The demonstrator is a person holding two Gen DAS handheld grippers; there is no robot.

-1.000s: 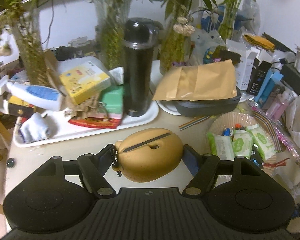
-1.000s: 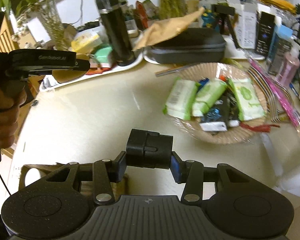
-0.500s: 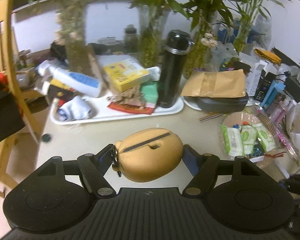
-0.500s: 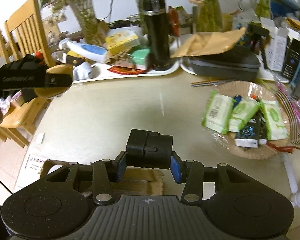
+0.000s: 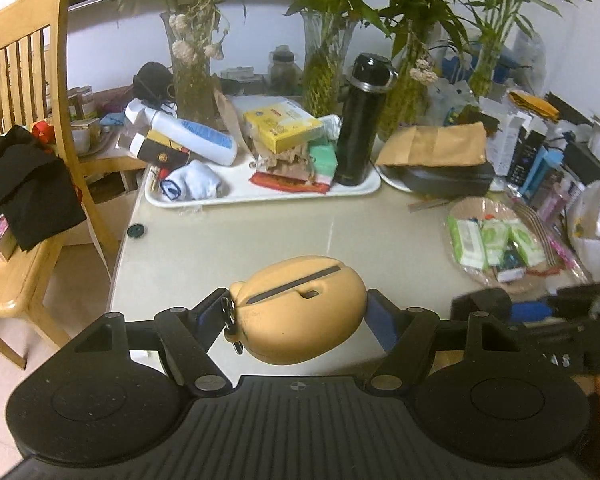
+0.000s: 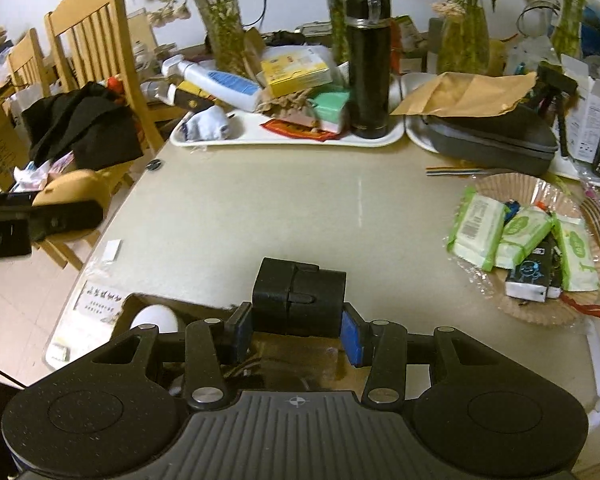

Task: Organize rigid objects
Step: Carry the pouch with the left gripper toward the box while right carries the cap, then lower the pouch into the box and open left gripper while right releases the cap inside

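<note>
The left gripper (image 5: 298, 316) holds a tan egg-shaped case (image 5: 300, 312) between its jaws, off the near-left edge of the beige table (image 6: 300, 208). The right gripper (image 6: 298, 322) clamps a black boxy case (image 6: 299, 298) above the table's near edge, over an open cardboard box (image 6: 300, 364). Across the table from both stands a white tray (image 6: 292, 136) carrying a black flask (image 6: 368, 64)

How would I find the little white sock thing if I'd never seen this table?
Look at the long white tray at the back of the table, in front of the plant vases. On its left end lies the rolled white sock, alone in its corner. It's the only soft, bundled thing there, with blue trim.
</note>
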